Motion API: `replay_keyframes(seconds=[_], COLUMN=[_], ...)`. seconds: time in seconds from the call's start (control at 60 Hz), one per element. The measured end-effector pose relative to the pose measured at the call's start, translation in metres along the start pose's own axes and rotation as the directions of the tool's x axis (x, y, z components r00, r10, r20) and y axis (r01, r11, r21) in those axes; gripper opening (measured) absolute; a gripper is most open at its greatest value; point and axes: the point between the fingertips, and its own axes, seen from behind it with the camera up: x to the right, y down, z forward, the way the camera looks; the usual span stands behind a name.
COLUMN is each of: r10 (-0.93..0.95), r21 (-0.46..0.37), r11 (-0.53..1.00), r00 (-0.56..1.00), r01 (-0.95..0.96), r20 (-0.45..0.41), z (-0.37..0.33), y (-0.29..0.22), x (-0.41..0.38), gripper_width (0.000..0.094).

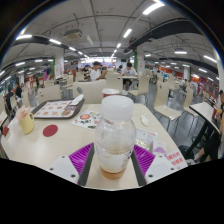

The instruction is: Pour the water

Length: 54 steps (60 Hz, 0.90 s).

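Clear plastic bottle with a white cap [115,135] stands upright between the gripper [113,160] fingers, whose purple pads [82,157] press both its sides, fingers closed to bottle width. At ten o'clock on the pale round table [50,140]: red disc [50,129]; farther, a tray [60,108].

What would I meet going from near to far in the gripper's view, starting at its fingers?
Fingers around the clear bottle with its white cap, then the white cup beyond it, then seated people far across the hall.
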Motion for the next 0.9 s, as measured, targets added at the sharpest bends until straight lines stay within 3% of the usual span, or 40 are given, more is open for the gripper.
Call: replay_keyframes(seconds=[0.05, 0.233, 0.533, 0.717, 0.9], r10=[0.011, 0.034, -0.001, -0.189, -0.503], r21=[0.02, 0.038, 0.029, 0.043, -0.046], r11=[1.0, 0.999, 1.0, 0.978, 0.847], r00=[1.0, 0.999, 0.992, 0.95, 0.772], r01=[-0.011, -0.032, 0.005, 0.206, 0.529], r20=[-0.024, -0.03, -0.122, -0.25, -0.39], z=[0.006, 0.008, 0.006, -0.008, -0.012], y=[-0.003, -0.005, -0.024, -0.089, -0.164], x=[0.007, 0.007, -0.001, -0.026, -0.092], gripper_width=[0.0567, 0.0451, 0.0451, 0.0449, 0.0451])
